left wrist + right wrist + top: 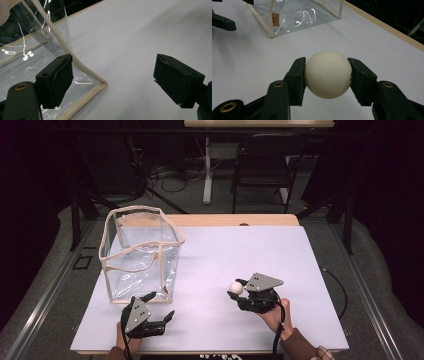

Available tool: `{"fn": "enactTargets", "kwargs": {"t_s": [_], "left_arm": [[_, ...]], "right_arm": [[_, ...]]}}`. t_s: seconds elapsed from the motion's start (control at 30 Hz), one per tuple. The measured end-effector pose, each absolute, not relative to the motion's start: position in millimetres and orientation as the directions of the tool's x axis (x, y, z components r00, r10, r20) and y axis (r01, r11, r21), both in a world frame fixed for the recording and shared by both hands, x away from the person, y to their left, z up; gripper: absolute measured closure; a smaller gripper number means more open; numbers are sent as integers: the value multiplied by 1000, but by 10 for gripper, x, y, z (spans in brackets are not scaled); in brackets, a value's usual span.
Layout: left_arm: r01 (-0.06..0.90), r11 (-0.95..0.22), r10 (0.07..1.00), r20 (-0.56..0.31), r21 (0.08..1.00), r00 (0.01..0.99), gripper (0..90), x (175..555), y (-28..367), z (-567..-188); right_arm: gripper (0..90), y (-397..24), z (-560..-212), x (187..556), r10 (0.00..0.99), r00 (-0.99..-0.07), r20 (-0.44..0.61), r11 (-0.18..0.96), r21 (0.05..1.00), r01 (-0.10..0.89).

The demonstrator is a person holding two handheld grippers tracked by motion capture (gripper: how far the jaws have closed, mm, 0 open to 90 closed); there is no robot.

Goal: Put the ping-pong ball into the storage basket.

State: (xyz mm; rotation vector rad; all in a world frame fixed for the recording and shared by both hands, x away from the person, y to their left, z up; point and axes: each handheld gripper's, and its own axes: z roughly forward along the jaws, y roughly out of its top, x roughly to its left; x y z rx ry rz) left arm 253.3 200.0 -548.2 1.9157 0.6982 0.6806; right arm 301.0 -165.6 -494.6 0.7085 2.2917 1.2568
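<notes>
On the white-topped desk (280,250), we carry a ball toward a clear bag.
Nearest us, our right hand-held gripper (327,75) clamps the smooth cream-white hard ball (327,74) across its middle; it looks slippery and likely to roll. The left hand-held gripper (113,80) stands wide open at the transparent cream-trimmed plastic bag (140,255), which looks floppy and best steadied by its rim.

high view: above the near edge of the table (280,250), facing forward and down, far | left gripper view: low, very near the clear bag (37,62) corner | right gripper view: low, near, facing the far left corner | shared: clear bag (294,15), white table top
</notes>
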Motion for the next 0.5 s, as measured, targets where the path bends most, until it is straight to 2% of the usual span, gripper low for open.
{"fn": "enactTargets", "kwargs": {"t_s": [0.5], "left_arm": [[183, -387, 710, 165, 904, 684, 159, 2533, 2007, -5478]], "right_arm": [[506, -1643, -4915, 3035, 618, -776, -126, 453, 864, 220]]}}
